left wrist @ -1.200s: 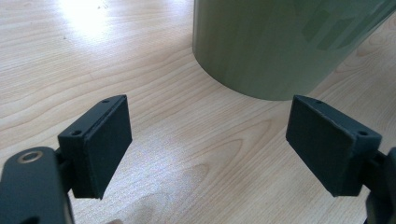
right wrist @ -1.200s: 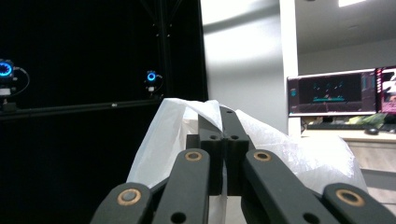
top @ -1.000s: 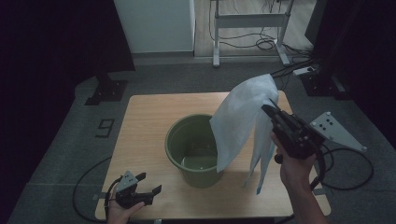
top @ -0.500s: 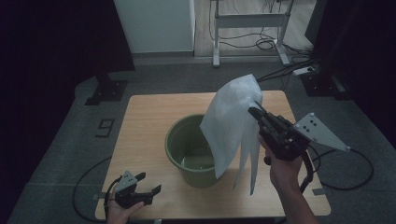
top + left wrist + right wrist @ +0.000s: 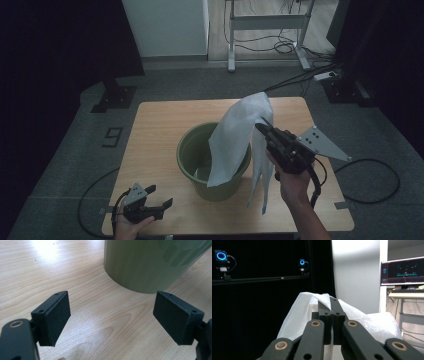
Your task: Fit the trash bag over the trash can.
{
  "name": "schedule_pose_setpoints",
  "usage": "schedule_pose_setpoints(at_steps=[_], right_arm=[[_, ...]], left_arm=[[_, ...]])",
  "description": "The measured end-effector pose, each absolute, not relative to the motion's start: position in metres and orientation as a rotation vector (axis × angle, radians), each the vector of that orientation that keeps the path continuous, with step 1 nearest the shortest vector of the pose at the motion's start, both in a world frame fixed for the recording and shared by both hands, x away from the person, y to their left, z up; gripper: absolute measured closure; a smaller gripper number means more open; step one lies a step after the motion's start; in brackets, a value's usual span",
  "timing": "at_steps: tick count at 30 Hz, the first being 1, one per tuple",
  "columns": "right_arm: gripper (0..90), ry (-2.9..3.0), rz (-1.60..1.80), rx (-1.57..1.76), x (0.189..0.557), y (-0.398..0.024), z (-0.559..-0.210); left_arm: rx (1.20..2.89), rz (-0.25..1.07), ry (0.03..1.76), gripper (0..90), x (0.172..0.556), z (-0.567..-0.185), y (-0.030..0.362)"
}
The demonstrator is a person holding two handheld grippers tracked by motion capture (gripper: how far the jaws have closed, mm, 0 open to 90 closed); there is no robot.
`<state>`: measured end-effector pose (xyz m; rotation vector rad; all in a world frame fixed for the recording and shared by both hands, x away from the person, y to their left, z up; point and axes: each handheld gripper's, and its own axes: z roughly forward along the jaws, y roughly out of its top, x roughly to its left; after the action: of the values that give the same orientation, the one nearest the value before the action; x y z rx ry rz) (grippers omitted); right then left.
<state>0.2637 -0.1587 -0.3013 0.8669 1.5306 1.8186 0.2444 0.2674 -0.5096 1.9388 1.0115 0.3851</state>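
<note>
A white plastic bag (image 5: 235, 140) hangs from my right gripper (image 5: 262, 125), which is shut on the bag's top edge above the right rim of a green bucket (image 5: 212, 160). Part of the bag drapes into the bucket and part trails down outside it on the right. In the right gripper view the closed jaws pinch the bag (image 5: 304, 307) between the fingertips (image 5: 331, 305). My left gripper (image 5: 159, 196) rests open at the table's front left corner. In the left gripper view its pads (image 5: 53, 316) stand wide apart with bare wood between them and the bucket's wall (image 5: 147, 265) ahead.
The bucket stands mid-table on a light wooden table (image 5: 155, 130). A cable loops off the table's right side (image 5: 370, 180) and another off the left front (image 5: 90, 200). A desk frame (image 5: 265, 30) and dark curtains stand beyond the table.
My right gripper has carried the bag left and down toward the bucket; the bag's lower part now hangs inside the rim. The left gripper has stayed put.
</note>
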Motion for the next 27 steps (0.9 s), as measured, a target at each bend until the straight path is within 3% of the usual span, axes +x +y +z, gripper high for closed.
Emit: schedule_pose_setpoints(at_steps=[13,27], right_arm=[[88.9,1.638,1.77,0.853,0.268,-0.136,-0.321],[88.9,1.624,1.743,0.901,0.277,-0.145,-0.324]], left_arm=[[1.912,0.403,0.979,13.9,0.239,-0.497,0.265],[1.883,0.426,0.923,14.4,0.225,-0.472,0.255]])
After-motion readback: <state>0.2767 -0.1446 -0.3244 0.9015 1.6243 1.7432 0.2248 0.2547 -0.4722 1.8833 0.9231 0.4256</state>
